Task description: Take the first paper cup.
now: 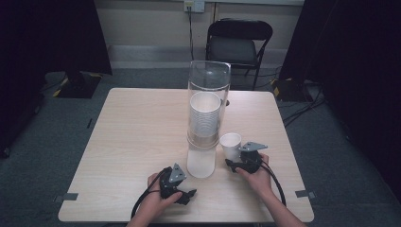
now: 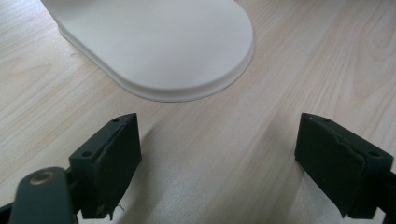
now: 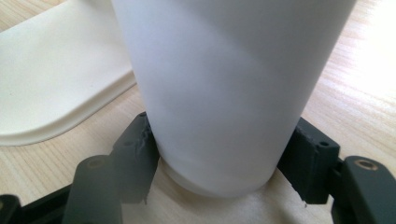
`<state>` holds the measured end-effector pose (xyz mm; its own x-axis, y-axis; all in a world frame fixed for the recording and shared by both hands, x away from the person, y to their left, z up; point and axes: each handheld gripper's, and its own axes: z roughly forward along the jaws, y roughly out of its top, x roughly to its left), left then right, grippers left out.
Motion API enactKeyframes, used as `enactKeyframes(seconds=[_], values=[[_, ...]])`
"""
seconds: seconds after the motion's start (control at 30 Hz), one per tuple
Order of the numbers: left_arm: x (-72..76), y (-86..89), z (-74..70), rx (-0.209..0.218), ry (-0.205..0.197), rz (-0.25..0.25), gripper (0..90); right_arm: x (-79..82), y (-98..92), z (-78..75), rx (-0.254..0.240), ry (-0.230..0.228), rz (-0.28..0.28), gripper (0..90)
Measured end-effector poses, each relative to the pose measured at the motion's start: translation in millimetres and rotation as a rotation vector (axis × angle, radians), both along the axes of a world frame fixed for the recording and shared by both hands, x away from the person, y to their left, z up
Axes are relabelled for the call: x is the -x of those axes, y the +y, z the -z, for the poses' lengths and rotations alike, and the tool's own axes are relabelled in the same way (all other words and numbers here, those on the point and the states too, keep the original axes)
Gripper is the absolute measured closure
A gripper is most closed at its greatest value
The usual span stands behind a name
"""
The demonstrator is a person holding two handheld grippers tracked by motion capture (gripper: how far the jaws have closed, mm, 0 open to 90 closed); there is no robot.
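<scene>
A clear tube dispenser [image 1: 209, 80] stands mid-table with a stack of white cups [image 1: 204, 118] inside, on a white base [image 1: 201, 163]. Just right of it, my right gripper [image 1: 234, 161] is shut on a single white paper cup [image 1: 230, 143]. In the right gripper view both pads [image 3: 135, 149] press the cup [image 3: 224, 93] near its bottom; my right gripper [image 3: 222, 140] has the base [image 3: 51, 79] at its left. My left gripper [image 1: 189, 192] rests low near the table's front edge, open and holding nothing. In the left gripper view its jaws stand wide apart, and my left gripper [image 2: 219, 154] faces the base [image 2: 159, 42].
The light wooden table [image 1: 137, 127] has bare room on its left half. A black folding chair [image 1: 239, 42] stands beyond the far edge. Dark curtains hang at both sides, and cables run along the floor at the right.
</scene>
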<state>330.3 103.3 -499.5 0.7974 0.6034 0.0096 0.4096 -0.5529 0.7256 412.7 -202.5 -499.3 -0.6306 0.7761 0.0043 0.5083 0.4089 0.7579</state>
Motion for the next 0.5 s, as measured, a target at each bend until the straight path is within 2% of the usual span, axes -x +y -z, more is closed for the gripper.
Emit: enactKeyframes(seconds=[0.1,0.13,0.23,0.3,0.4,0.5], values=[[0.0,0.0,-0.1,-0.001,0.000,0.000,13.9,0.5,-0.4,0.0,0.006,-0.001,-0.003,34.5],[0.0,0.0,-0.1,-0.001,0.000,0.000,13.9,0.1,-0.8,0.3,0.011,-0.004,0.005,29.0],[0.0,0.0,0.0,0.000,0.000,0.000,13.9,-0.3,-1.3,0.4,0.013,0.001,0.010,27.7],[0.0,0.0,0.0,-0.001,-0.001,0.000,13.9,-0.2,-2.4,0.5,0.023,0.001,0.016,23.1],[0.0,0.0,0.0,-0.001,-0.001,0.000,13.9,1.2,-4.0,0.6,0.018,0.006,0.025,22.7],[0.0,0.0,0.0,-0.001,0.000,0.000,13.9,5.3,-5.1,-0.7,0.013,0.003,0.005,21.9]])
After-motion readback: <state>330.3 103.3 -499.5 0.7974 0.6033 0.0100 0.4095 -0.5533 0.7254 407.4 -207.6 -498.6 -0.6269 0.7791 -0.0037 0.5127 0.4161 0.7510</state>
